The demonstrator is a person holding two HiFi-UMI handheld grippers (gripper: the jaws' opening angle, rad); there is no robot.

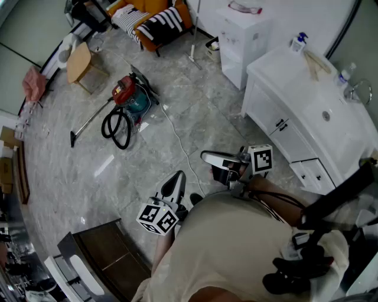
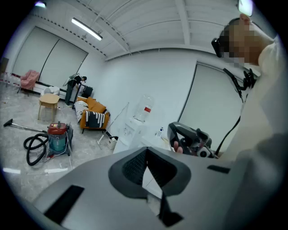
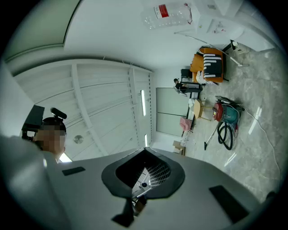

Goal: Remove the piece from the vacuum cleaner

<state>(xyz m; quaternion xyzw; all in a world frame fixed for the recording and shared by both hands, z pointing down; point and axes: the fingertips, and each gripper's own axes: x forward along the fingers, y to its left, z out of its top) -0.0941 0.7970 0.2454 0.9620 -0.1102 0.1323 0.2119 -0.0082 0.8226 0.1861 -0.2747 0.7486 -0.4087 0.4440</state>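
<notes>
Both sets of jaws meet on nothing: right gripper [image 1: 207, 157] closed, left gripper [image 1: 176, 180] apparently closed too. The vacuum cleaner [image 1: 131, 97] stands well apart on the floor [image 1: 195, 118].

An orange armchair [image 1: 146, 7] with a striped throw [image 1: 159, 25] stood near a small wooden table [image 1: 78, 61], well apart from a white sink counter [image 1: 307, 100].

place: staged home room | cues: sink cabinet [image 1: 277, 88], orange armchair [image 1: 144, 7], side table [image 1: 78, 62], tiled floor [image 1: 195, 112]
</notes>
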